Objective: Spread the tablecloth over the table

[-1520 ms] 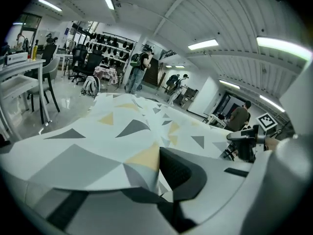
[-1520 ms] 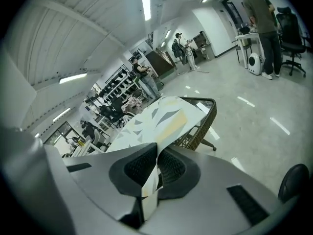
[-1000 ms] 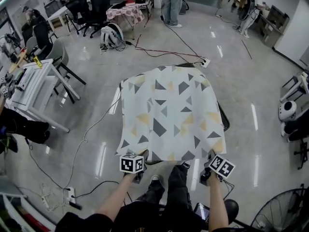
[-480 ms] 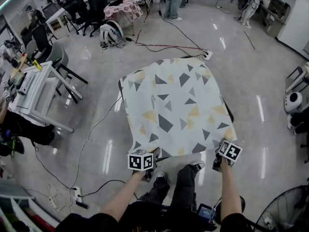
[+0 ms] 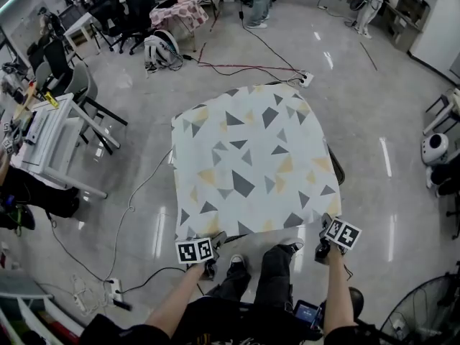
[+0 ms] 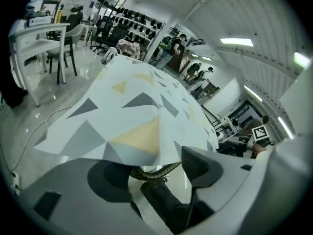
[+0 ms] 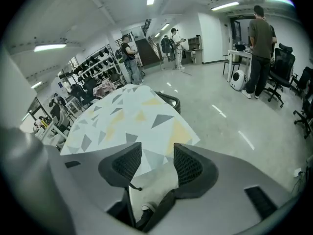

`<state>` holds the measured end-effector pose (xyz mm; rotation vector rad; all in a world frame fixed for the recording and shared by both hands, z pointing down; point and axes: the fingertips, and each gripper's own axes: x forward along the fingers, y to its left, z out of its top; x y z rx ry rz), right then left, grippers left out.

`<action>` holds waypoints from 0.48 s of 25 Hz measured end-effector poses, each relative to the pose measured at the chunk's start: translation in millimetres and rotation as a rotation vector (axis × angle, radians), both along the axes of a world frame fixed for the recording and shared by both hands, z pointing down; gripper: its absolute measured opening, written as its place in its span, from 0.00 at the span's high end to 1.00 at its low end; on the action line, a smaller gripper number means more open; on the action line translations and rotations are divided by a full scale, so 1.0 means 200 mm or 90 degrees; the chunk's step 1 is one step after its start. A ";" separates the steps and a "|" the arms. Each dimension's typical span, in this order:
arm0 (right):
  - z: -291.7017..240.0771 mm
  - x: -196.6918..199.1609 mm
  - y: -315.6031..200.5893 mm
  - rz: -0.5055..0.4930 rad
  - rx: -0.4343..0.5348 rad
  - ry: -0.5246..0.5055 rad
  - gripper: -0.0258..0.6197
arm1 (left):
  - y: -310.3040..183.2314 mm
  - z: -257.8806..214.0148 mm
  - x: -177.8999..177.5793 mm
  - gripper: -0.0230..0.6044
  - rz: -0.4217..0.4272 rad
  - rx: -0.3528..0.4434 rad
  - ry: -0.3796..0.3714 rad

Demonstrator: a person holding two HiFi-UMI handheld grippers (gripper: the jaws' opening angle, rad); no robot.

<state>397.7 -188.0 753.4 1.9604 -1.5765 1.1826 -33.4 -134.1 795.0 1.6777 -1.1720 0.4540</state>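
Open floor (image 5: 402, 121) rings tablecloth (image 5: 248, 167); left claw (image 6: 154, 173), right claw (image 7: 152, 163) just opened, gripping nothing.

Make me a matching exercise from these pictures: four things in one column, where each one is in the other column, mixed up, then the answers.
1 tablecloth
2 left tongs
3 right tongs
4 white desk

A far left of the head view
B at the cloth's near right corner
C spread over the table
D at the cloth's near left corner

Pairs: 1-C, 2-D, 3-B, 4-A.

Both tongs' jaws have just been opening. The cloth's edge hangs between them, not pinched.
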 end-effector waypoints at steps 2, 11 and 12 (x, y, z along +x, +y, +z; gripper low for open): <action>-0.03 -0.05 0.04 -0.024 0.010 -0.001 0.63 | 0.04 0.00 -0.05 0.46 -0.020 -0.006 -0.001; -0.35 -0.47 -0.01 -0.156 0.111 -0.035 0.65 | 0.14 -0.09 -0.20 0.46 -0.068 -0.011 -0.032; -0.39 -0.53 -0.01 -0.164 0.124 -0.049 0.65 | 0.14 -0.12 -0.21 0.46 -0.076 0.000 -0.034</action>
